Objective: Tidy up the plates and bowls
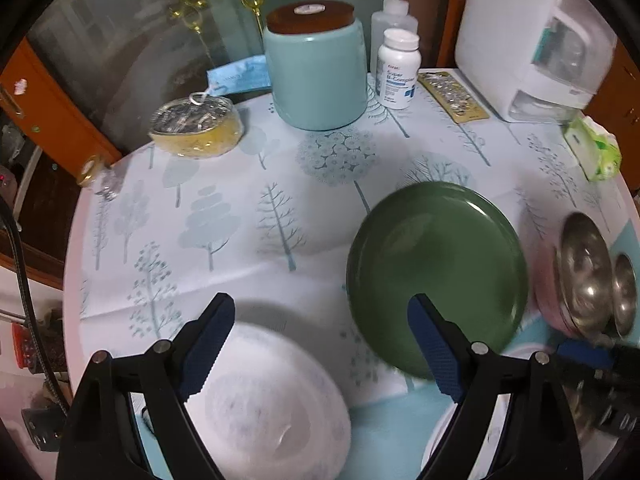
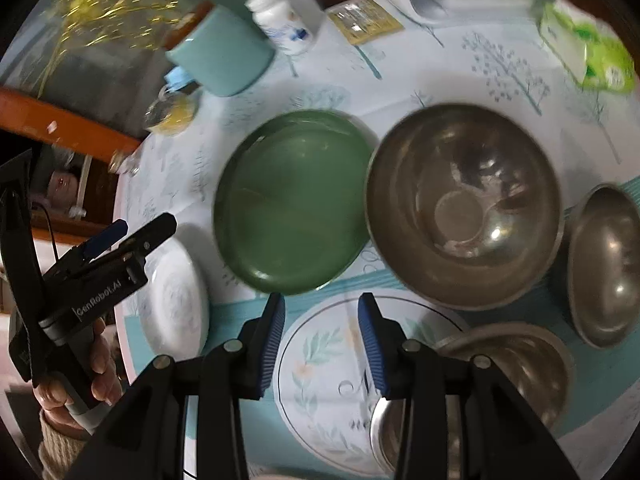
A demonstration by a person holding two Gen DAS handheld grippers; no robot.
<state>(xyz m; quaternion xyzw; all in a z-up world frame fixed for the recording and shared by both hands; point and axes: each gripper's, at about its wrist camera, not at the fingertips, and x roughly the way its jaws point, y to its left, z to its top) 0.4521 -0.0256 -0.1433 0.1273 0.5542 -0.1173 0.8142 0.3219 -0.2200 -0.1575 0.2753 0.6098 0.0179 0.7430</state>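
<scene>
A dark green plate (image 1: 436, 276) (image 2: 292, 200) lies mid-table on the tree-print cloth. My left gripper (image 1: 320, 300) hangs open and wide over the near rim of a white patterned plate (image 1: 264, 400) (image 2: 172, 300), with nothing between its fingers. In the right wrist view the left gripper (image 2: 132, 232) shows at the left edge, held by a hand (image 2: 100, 380). My right gripper (image 2: 322, 300) is partly open and empty above a floral plate (image 2: 320, 380). A large steel bowl (image 2: 464, 208) (image 1: 584, 272) stands right of the green plate, with a smaller steel bowl (image 2: 608, 264) beside it and another (image 2: 512, 360) nearer.
At the back stand a teal canister (image 1: 316, 76), a white pill bottle (image 1: 398, 68), a squeeze bottle (image 1: 392, 16) and a white appliance (image 1: 528, 40). A wrapped yellow sponge (image 1: 196, 128) lies back left, a green tissue pack (image 1: 596, 148) at right. The table's rounded edge (image 1: 76, 240) runs along the left.
</scene>
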